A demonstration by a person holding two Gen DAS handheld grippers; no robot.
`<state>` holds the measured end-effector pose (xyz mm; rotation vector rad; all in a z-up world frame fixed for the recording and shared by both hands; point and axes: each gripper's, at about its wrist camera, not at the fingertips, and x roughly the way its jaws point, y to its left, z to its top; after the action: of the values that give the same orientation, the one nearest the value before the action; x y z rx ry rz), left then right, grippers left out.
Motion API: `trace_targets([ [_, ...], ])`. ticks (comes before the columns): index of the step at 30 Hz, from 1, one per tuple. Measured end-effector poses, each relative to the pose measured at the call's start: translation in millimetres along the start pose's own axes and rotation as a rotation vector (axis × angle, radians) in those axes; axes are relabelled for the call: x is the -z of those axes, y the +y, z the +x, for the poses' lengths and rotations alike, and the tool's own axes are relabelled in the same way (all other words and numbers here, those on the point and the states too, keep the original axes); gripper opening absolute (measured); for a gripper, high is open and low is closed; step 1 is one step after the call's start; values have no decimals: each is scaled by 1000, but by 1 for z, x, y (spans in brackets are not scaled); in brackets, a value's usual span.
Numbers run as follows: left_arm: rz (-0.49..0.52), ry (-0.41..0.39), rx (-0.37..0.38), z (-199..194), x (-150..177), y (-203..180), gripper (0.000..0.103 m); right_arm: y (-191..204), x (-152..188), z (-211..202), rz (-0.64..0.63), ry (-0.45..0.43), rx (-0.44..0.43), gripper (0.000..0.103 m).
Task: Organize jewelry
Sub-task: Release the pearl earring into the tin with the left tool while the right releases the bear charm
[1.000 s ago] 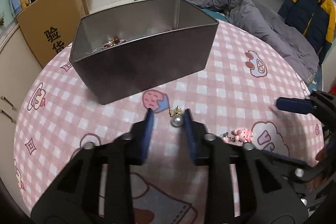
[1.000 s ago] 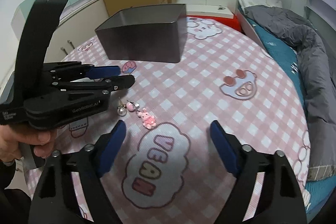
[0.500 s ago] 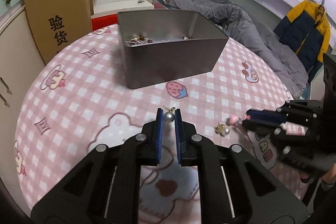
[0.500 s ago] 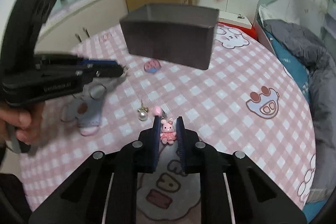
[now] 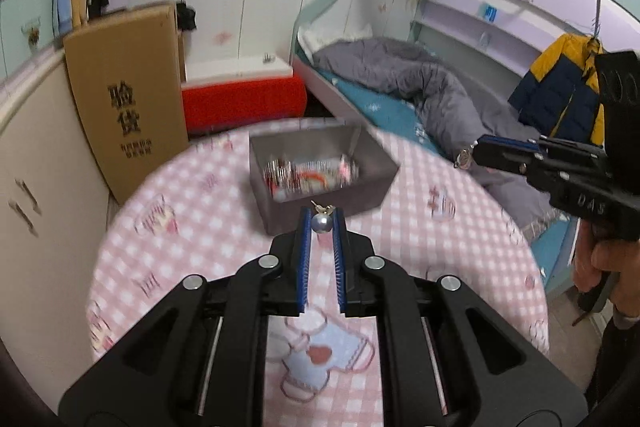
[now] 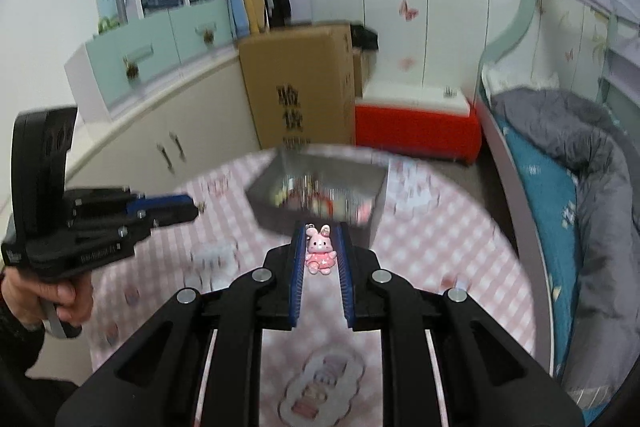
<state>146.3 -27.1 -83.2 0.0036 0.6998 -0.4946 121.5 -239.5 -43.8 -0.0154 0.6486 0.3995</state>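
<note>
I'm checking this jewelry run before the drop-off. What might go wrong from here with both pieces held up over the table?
1. The pearl earring sits at the very tips of the left hand-held gripper, so it might slip out short of the metal box.
2. The pink bunny charm in the right hand-held gripper is pinched only by its sides and may twist loose.
3. Both aim at one box and may bump.

Motion blur smears the jewelry inside my tin (image 5: 372, 183), so I cannot tell the pieces apart in either view. My tablecloth's prints (image 6: 320, 383) are smudged too. At 3 o'clock in the left view, my right hand (image 5: 604, 263) runs off the edge.
</note>
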Motion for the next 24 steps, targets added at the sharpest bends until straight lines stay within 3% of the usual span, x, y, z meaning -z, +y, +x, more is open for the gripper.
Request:
trace_targets([
  [7,23,-83,-24,-6,-57,-5,11,-11,-49,19,26,-31,-21,14],
  [14,13,-58,-18,17,-82,-9,11,-20,-60,56,90,23,-44,14],
  [22,8,-6,-31,43,-88,-4,11,-33,-55,89,164,96,-60,15],
  [23,7,0,-33,46,-89,-3,11,-36,-54,90,176,99,-50,19],
  [24,5,10,-44,48,-90,-2,12,-40,-54,91,199,104,-45,40],
])
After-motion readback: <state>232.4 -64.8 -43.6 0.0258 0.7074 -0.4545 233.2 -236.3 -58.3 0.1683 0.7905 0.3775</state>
